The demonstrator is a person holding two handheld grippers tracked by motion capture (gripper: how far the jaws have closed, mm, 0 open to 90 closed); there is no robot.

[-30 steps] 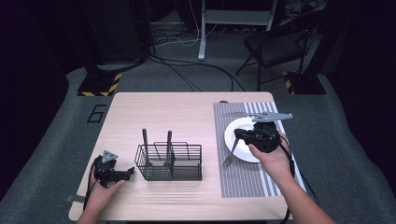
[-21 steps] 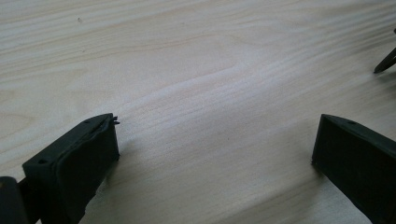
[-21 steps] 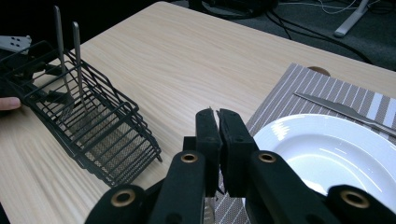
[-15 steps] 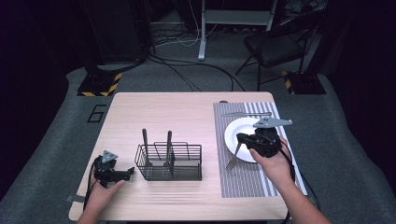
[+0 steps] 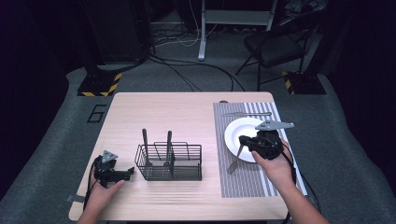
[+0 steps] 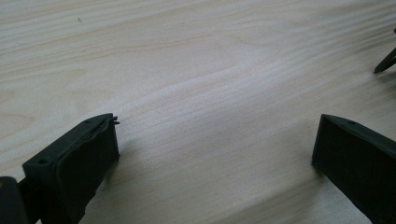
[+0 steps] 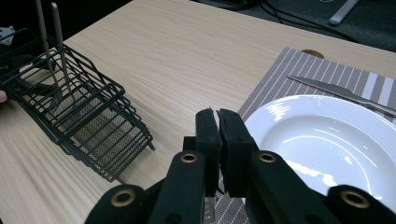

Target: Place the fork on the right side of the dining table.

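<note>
My right gripper (image 5: 244, 140) hovers at the near-left edge of the white plate (image 5: 246, 127), shut on the handle of a fork (image 5: 235, 161). The fork slants down to the left, with its tines over the striped placemat (image 5: 243, 184). In the right gripper view the jaws (image 7: 218, 114) are pressed together, and a sliver of the fork (image 7: 209, 208) shows below them. My left gripper (image 5: 129, 172) rests low at the table's near left, pointing toward the black wire basket (image 5: 169, 162). Its jaws (image 6: 215, 140) stand wide open over bare wood.
Two utensils (image 5: 145, 147) stand upright in the basket (image 7: 79, 116). A knife (image 5: 246, 113) lies on the placemat beyond the plate (image 7: 327, 140). The wooden table (image 5: 187, 112) is bare at the back and middle. A chair and cables are on the floor behind.
The right gripper has shifted slightly toward the near side with the fork, which now slants more steeply. The left gripper has stayed put.
</note>
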